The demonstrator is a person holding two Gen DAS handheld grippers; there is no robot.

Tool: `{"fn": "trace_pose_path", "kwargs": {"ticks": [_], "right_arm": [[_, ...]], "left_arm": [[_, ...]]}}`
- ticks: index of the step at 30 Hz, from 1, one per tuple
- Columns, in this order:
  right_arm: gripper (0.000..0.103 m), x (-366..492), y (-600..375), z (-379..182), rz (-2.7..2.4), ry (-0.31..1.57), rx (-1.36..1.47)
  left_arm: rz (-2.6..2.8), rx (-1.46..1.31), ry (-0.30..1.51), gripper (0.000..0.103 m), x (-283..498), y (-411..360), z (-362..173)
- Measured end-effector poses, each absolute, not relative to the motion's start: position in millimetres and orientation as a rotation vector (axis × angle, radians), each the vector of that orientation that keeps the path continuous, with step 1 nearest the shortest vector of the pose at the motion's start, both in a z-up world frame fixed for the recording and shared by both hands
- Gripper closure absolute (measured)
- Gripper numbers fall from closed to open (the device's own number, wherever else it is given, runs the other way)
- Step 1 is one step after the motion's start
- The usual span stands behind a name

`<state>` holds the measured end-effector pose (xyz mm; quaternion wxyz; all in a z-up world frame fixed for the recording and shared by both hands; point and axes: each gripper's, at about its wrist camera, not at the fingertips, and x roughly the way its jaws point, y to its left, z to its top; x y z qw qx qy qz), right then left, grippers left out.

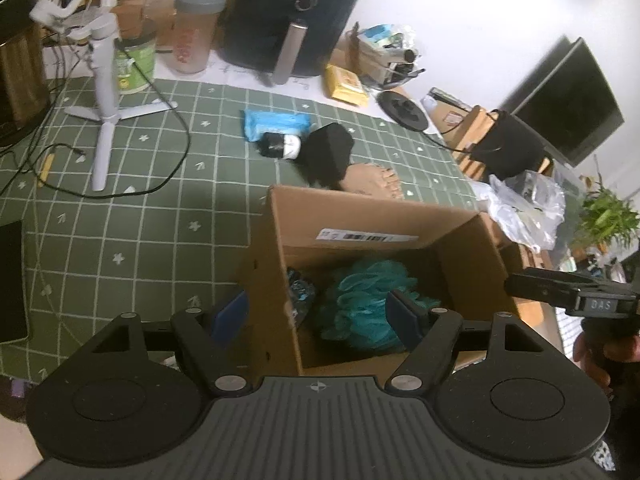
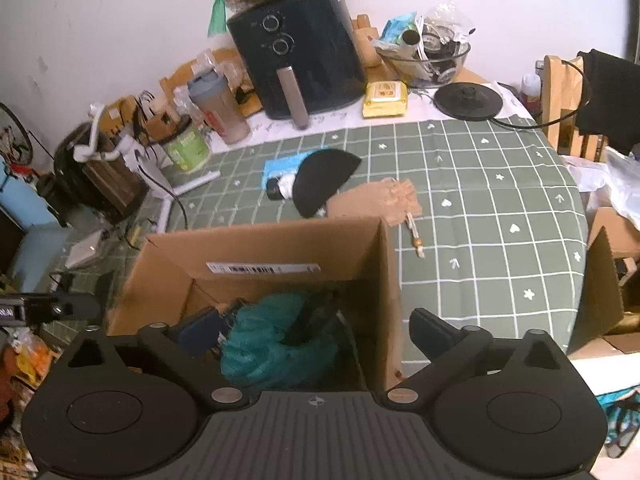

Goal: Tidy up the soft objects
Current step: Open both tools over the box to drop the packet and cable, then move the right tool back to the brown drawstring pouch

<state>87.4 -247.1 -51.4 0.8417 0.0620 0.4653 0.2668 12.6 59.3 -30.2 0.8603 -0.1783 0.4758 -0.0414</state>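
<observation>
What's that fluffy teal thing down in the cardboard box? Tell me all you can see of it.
It looks like a teal mesh bath pouf, a ruffled ball of gathered netting, soft and airy. It sits at the bottom of the open cardboard box, filling much of the floor. A dark crinkly item lies against its left side. From the left wrist view, one finger of the open left gripper overlaps it; actual contact is unclear.

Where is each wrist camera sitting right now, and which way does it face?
Left wrist: on the left gripper, straddling the box's left wall, facing the air fryer; right gripper at right edge.
Right wrist: on the right gripper, straddling the box's right wall, facing the fryer; left gripper at left edge.
Shared: box, teal loofah, black cloth, fryer.
</observation>
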Motion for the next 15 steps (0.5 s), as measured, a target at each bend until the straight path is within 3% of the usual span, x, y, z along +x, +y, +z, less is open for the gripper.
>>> {"fn": "trace_pose_path", "kwargs": {"ticks": [15], "right_arm": [[0.0, 75.4, -234.6, -53.0, 0.531, 0.99, -0.003]], "left_arm": [[-0.082, -0.387, 1.007, 0.028, 3.1, 58.5, -35.6]]}}
